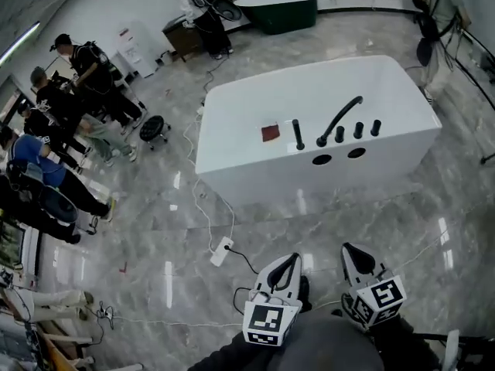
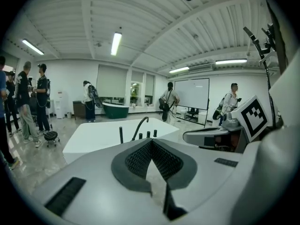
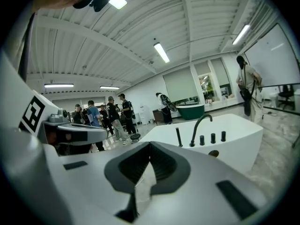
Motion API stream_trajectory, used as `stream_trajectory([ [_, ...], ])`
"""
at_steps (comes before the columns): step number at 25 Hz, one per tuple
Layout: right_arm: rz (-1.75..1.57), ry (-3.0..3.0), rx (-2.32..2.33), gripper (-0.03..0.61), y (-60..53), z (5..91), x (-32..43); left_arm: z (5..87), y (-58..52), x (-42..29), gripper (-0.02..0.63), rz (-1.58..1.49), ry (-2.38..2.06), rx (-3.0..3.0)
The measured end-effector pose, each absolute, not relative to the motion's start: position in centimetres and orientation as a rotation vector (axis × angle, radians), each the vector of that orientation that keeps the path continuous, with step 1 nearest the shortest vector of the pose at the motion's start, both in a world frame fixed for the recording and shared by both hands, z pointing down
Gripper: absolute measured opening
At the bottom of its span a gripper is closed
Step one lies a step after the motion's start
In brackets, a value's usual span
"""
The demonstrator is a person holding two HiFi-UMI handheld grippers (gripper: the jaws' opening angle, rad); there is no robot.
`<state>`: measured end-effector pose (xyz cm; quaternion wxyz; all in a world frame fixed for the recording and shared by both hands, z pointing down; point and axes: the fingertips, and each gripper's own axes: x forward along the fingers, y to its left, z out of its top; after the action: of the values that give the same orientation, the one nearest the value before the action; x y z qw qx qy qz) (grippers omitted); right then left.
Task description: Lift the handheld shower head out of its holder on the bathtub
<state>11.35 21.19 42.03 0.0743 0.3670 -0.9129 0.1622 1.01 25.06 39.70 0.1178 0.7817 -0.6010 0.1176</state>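
Note:
The white bathtub (image 1: 255, 99) stands in the middle of the marble floor, well ahead of me. On its near rim the black handheld shower head (image 1: 298, 134) stands upright in its holder, left of the curved black spout (image 1: 339, 119) and three black knobs (image 1: 358, 130). My left gripper (image 1: 291, 258) and right gripper (image 1: 349, 249) hang side by side low in the head view, both shut with nothing in them and far from the tub. The shower head (image 2: 121, 135) shows beyond the left gripper (image 2: 151, 142). It also shows as a thin rod (image 3: 178, 137) past the right gripper (image 3: 150, 144).
A red square (image 1: 270, 133) lies on the tub rim left of the shower head. A white power strip (image 1: 221, 251) with cables lies on the floor between me and the tub. Several people (image 1: 73, 122) stand at the left by a black stool (image 1: 154, 127). A dark green tub (image 1: 277, 10) stands at the back.

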Motion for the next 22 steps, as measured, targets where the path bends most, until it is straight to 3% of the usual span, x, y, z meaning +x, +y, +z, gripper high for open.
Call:
stream_trajectory([
  [11, 0.46, -2.707, 1.154, 0.003, 15.9, 39.9, 4.1, 38.1, 19.2, -5.5, 0.003, 0.318, -1.674, 2.344],
  [22, 0.501, -2.65, 1.196, 0.003, 12.6, 41.6, 3.4, 39.9, 16.3, -6.5, 0.003, 0.33, -1.607, 2.331],
])
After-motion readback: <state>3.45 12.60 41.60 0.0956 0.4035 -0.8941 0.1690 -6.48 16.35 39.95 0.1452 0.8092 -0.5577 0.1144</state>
